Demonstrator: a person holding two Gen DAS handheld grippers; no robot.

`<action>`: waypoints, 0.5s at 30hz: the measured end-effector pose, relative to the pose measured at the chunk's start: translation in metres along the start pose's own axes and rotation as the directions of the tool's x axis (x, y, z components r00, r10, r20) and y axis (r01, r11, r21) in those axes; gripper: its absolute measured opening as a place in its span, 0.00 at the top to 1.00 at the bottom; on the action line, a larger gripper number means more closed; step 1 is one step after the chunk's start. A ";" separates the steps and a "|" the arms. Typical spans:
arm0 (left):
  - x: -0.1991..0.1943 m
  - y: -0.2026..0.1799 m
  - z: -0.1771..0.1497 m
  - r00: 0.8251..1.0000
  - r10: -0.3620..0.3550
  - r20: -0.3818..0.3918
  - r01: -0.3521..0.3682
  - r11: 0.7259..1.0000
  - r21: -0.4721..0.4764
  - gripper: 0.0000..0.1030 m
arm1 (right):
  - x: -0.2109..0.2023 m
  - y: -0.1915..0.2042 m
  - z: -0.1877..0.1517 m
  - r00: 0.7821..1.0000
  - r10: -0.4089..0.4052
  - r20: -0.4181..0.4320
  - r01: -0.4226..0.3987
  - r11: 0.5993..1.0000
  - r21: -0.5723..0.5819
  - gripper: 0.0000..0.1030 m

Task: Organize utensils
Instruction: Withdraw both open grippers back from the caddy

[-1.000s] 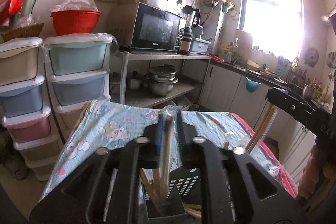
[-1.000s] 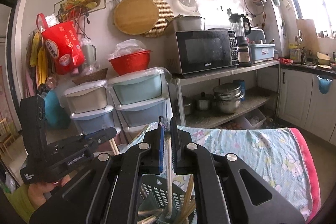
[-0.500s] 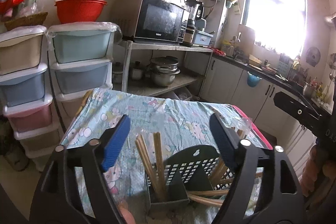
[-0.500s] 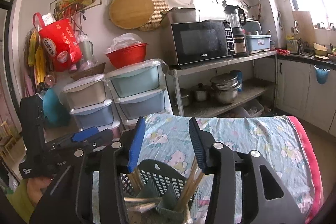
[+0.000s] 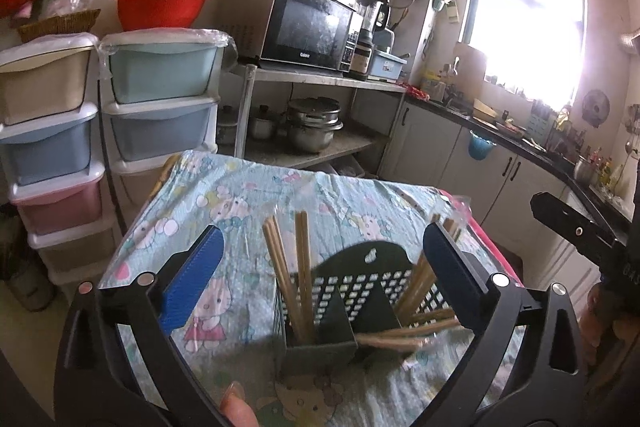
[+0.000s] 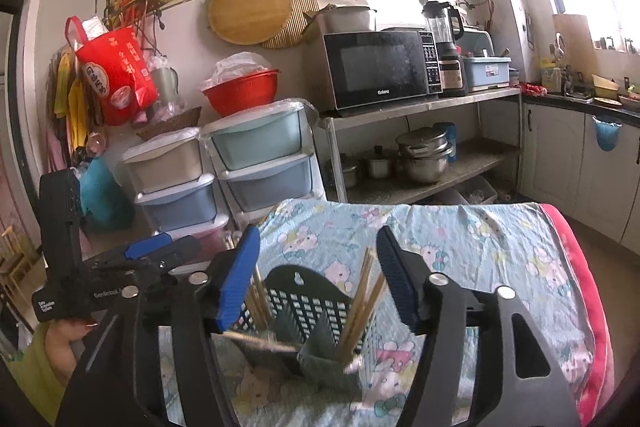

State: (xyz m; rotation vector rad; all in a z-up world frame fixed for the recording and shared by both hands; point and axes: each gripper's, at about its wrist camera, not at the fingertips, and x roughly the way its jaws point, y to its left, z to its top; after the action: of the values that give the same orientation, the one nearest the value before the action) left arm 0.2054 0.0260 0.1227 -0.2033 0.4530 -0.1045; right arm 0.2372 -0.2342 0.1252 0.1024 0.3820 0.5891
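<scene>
As both jaws just widened | hand-held gripper empty | chopstick basket beneath

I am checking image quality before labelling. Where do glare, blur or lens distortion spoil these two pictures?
Left wrist view: the window is blown out, washing out the counter beneath it. Right wrist view: fisheye bends the walls, and the chopsticks in the holder look slightly smeared.
</scene>
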 end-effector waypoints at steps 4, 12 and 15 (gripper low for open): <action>-0.006 -0.002 -0.009 1.000 -0.005 -0.005 0.005 1.000 0.004 0.10 | -0.008 0.001 -0.012 1.000 -0.005 -0.020 0.005 1.000 -0.001 0.36; -0.016 -0.007 -0.031 0.999 -0.019 -0.040 0.020 1.000 0.015 0.10 | -0.024 0.005 -0.033 0.999 -0.026 -0.045 0.025 1.000 -0.016 0.24; -0.019 -0.008 -0.041 0.998 -0.022 -0.056 0.023 1.000 0.017 0.10 | -0.030 0.005 -0.042 0.998 -0.028 -0.056 0.027 1.000 -0.013 0.21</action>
State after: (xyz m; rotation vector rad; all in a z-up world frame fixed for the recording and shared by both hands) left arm 0.1695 0.0139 0.0966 -0.1885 0.5049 -0.1365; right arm 0.1962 -0.2471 0.0972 0.0687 0.4332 0.5677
